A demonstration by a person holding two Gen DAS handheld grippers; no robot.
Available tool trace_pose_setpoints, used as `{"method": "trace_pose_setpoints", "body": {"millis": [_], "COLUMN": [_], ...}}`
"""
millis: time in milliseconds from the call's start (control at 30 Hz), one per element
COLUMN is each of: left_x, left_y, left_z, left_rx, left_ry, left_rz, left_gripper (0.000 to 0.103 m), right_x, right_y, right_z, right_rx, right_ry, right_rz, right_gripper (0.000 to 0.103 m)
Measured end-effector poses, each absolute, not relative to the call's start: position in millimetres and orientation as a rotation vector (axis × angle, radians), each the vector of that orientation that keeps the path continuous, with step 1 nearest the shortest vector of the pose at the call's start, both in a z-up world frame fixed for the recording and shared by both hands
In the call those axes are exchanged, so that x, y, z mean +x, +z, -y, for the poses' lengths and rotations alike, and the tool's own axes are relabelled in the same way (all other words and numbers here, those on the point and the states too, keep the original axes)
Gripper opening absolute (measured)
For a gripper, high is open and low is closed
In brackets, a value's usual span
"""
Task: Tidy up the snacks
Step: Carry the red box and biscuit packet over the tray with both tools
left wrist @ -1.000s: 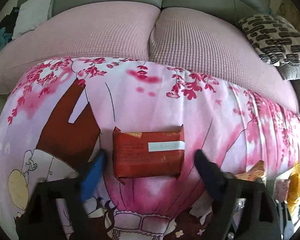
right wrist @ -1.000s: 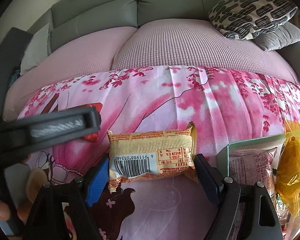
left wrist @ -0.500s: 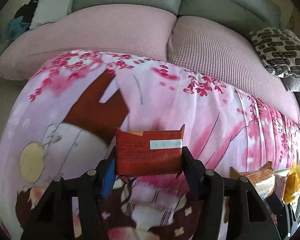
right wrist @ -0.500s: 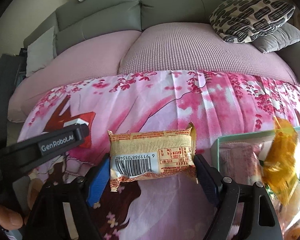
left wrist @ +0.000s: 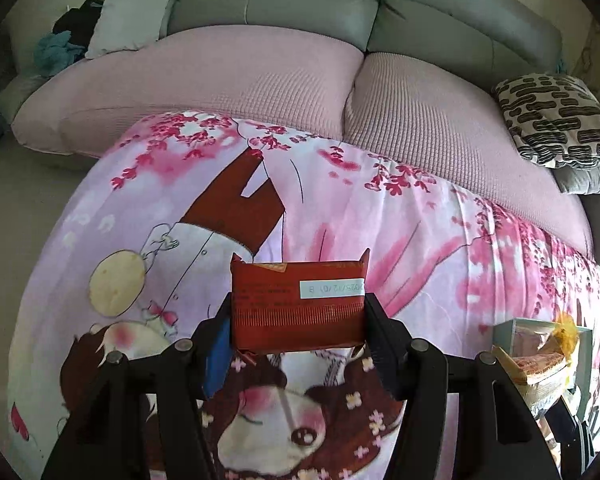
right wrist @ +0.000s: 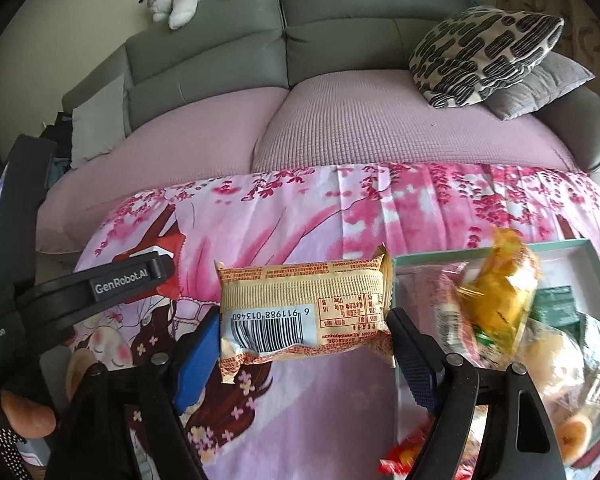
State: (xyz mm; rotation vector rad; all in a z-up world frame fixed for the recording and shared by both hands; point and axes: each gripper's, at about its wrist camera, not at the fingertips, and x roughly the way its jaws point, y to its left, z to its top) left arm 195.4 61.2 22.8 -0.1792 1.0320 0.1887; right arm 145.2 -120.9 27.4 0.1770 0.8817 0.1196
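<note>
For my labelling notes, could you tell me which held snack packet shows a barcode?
The beige packet in the right gripper; the red packet in the left gripper shows only a pale date strip.

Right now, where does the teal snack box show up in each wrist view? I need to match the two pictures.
Left wrist view: the teal snack box sits at the lower right edge, partly cut off, beyond the red packet held in the left gripper.
Right wrist view: the box fills the right side, just right of the beige packet in the right gripper.
Shared landmark: the black-and-white patterned cushion on the sofa.
</note>
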Motion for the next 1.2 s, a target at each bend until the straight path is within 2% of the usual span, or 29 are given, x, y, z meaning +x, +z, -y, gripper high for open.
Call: {"method": "trace_pose_setpoints", "body": {"millis": [467, 1200], "left_x": [140.7, 102.4], "left_y": [34.5, 57.8], "left_z": [-16.1, 81.7], "left_rx": [-0.148, -0.075], "left_ry": [0.117, -0.034], "left_rz": [-1.021, -0.963], "left_gripper": [0.061, 0.061], "right_x": [98.0, 53.5], "right_y": [43.2, 39.0], "right_z": [166.5, 277.9], "right_rx": [0.229, 0.329], "right_ry": [0.061, -0.097], "right_rz": [-0.874, -0.892], "right_gripper": [0.083, 0.083]}}
